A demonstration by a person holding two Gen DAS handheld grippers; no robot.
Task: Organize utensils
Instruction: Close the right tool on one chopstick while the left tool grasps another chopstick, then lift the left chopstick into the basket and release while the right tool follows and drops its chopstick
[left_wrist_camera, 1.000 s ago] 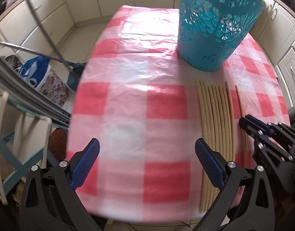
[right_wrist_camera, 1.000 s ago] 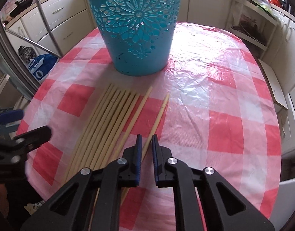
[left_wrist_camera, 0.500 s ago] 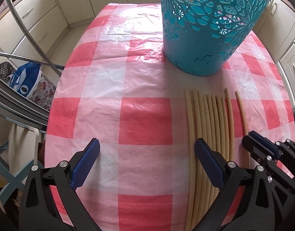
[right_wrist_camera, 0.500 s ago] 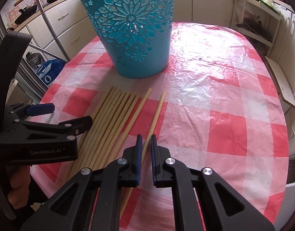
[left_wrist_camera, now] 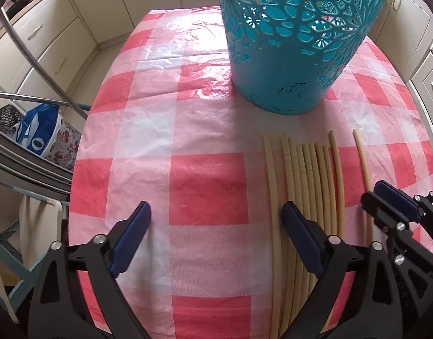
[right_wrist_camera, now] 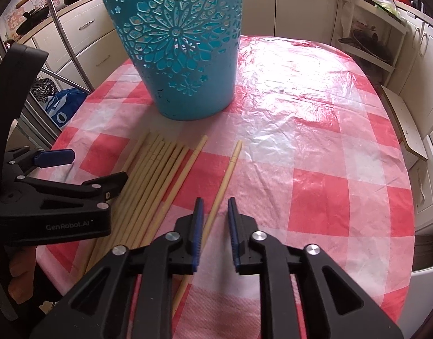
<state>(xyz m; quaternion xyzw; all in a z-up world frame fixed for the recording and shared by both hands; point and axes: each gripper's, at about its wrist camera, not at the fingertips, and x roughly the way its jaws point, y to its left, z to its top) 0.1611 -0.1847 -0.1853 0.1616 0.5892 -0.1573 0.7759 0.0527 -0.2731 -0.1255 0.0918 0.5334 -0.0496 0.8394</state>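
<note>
A teal cut-out basket point(left_wrist_camera: 287, 56) point(right_wrist_camera: 182, 56) stands on the red-and-white checked table point(left_wrist_camera: 208, 186) point(right_wrist_camera: 315, 192). In front of it lie several pale chopsticks point(left_wrist_camera: 307, 183) point(right_wrist_camera: 157, 175) side by side. One lone chopstick point(right_wrist_camera: 226, 175) point(left_wrist_camera: 362, 155) lies apart on the right. My right gripper point(right_wrist_camera: 215, 206) point(left_wrist_camera: 386, 197) straddles that lone stick, its jaws opening and the pads off it. My left gripper point(left_wrist_camera: 216, 217) point(right_wrist_camera: 86, 169) hangs wide over the row's left edge, jaws closing, with the leftmost chopstick point(left_wrist_camera: 270, 197) just inside its right finger point(left_wrist_camera: 290, 217).
Cream kitchen cabinets point(left_wrist_camera: 46, 36) ring the table. A blue bag point(left_wrist_camera: 35, 130) point(right_wrist_camera: 60, 107) and a metal frame point(left_wrist_camera: 46, 73) stand on the floor to the left. An open shelf with pans point(right_wrist_camera: 369, 45) is at the far right. The table's near edge is close below both grippers.
My left gripper has slid right, so the leftmost chopstick now lies between its fingers. The right gripper's jaws, nearly shut before, have parted around the lone chopstick.
</note>
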